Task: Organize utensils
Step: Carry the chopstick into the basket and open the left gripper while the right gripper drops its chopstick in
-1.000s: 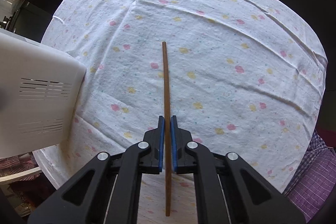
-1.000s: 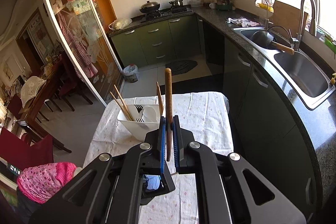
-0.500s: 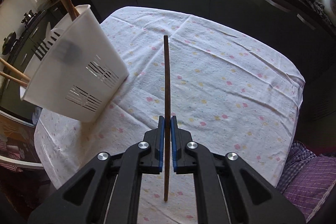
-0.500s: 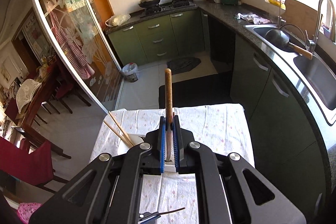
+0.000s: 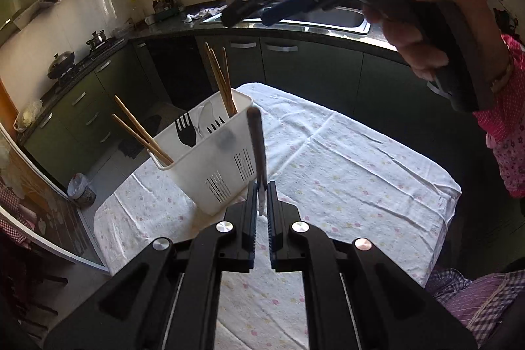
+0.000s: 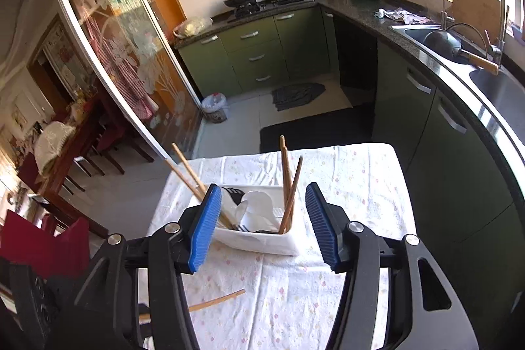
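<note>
1. Floral cloth covers the small table in this green-cabineted kitchen, and everything plays out on it.
2. Nearest, the left gripper is clamped tight on a single wooden chopstick, which a second ago pointed along the cloth and now stands raised, blurred with motion, in front of the white utensil caddy.
3. The right gripper, held in the person's right hand, hangs above the caddy with its jaws opening and nothing between them; the chopstick it gripped a moment ago is gone from its pads.
4. That chopstick appears to have joined the upright pair in the caddy's right compartment, so I judge one drop done.
5. Inside the caddy, black forks and white spoons share the middle, with two more chopsticks leaning out of the left end.
6. Only the held chopstick seems left to sort.
7. Beyond stand the sink and stove.
</note>
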`<state>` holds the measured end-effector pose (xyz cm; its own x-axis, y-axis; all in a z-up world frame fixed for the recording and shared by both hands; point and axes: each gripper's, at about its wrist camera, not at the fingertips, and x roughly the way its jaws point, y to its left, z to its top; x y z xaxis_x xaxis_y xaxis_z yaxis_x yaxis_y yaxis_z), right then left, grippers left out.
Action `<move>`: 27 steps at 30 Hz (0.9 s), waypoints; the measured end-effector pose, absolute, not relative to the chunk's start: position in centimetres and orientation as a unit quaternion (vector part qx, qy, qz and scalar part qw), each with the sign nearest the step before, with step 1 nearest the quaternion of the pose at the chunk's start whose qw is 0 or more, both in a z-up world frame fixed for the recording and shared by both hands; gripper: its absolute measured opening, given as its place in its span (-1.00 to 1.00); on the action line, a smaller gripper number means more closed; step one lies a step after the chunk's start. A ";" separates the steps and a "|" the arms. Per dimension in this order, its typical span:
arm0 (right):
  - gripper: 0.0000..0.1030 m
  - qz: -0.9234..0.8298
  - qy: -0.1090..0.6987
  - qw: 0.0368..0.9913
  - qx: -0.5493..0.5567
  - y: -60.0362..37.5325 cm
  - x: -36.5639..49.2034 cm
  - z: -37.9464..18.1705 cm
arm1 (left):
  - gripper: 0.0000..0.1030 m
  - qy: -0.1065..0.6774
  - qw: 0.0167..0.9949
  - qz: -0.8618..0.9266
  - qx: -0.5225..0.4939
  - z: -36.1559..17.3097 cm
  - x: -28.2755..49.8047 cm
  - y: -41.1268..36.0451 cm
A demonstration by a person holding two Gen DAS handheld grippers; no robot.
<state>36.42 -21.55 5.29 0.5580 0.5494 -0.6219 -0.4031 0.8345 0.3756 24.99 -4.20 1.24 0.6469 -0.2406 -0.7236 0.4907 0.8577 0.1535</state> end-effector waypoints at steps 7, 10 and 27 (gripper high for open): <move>0.08 0.334 0.372 0.845 0.189 -28.3 29.6 -1.2 | -0.89 0.325 0.918 -0.171 0.152 7.3 26.6 -3.6; 0.08 0.349 0.383 0.823 0.231 -30.7 27.6 -5.2 | -0.89 0.306 0.930 -0.154 0.135 9.7 27.9 -3.1; 0.10 0.353 0.366 0.780 0.364 -38.2 20.8 -13.6 | -0.89 0.332 0.936 -0.104 0.053 6.4 35.9 -0.1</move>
